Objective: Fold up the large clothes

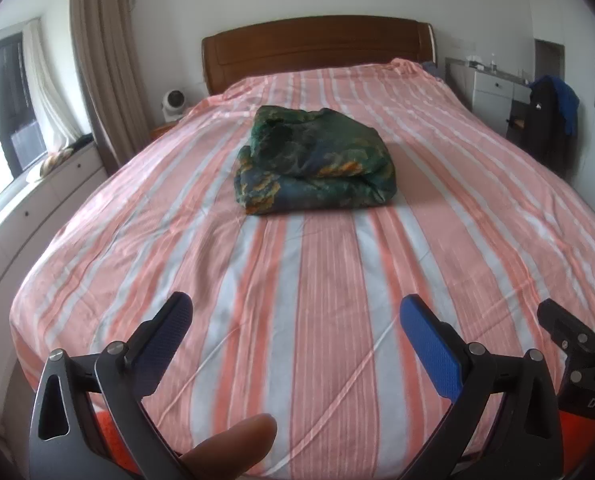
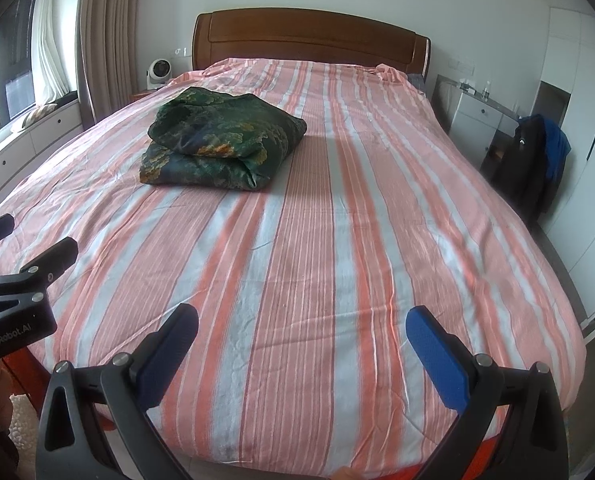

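Observation:
A folded dark green garment with orange and blue print point(image 1: 315, 162) lies in a thick bundle on the middle of the bed; it also shows in the right wrist view point(image 2: 221, 142), left of centre. My left gripper point(image 1: 295, 318) is open and empty, held over the foot of the bed, well short of the bundle. My right gripper point(image 2: 301, 328) is open and empty, also over the foot of the bed. Each gripper shows at the edge of the other's view: the right one point(image 1: 577, 332), the left one point(image 2: 29, 264).
The bed has a pink and white striped sheet point(image 1: 317, 280) and a wooden headboard point(image 1: 317, 46). A small fan point(image 1: 173, 104) stands at the left. White drawers point(image 2: 477, 120) and a chair with dark clothes point(image 2: 533, 160) stand at the right. Curtains and a window bench are at the left.

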A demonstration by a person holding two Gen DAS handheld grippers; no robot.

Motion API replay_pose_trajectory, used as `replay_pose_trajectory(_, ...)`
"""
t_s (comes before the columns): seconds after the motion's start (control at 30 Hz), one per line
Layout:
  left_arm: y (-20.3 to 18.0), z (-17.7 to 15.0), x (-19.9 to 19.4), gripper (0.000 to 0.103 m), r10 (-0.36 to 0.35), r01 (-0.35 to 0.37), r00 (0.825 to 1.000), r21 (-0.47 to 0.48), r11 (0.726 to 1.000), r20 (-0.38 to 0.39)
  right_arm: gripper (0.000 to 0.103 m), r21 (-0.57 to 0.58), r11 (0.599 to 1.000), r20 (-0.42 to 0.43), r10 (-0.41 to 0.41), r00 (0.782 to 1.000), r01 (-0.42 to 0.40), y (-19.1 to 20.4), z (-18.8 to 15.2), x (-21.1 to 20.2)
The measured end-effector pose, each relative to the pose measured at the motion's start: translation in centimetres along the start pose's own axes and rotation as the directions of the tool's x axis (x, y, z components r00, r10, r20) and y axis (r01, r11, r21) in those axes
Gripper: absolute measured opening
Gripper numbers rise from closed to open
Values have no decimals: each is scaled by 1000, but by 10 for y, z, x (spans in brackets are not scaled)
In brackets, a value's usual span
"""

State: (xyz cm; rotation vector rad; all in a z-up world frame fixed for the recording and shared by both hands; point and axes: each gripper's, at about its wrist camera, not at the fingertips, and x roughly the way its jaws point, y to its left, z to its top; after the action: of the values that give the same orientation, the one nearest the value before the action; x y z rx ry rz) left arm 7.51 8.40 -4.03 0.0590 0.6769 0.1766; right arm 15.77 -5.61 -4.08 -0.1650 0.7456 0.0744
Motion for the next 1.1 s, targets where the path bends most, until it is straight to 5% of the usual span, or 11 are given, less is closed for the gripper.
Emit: replay_pose_trajectory(1.1, 0, 7, -22, 103, -3, 3, 1000, 40, 999, -4, 102, 18, 994, -25, 106, 994, -106, 14, 11, -23)
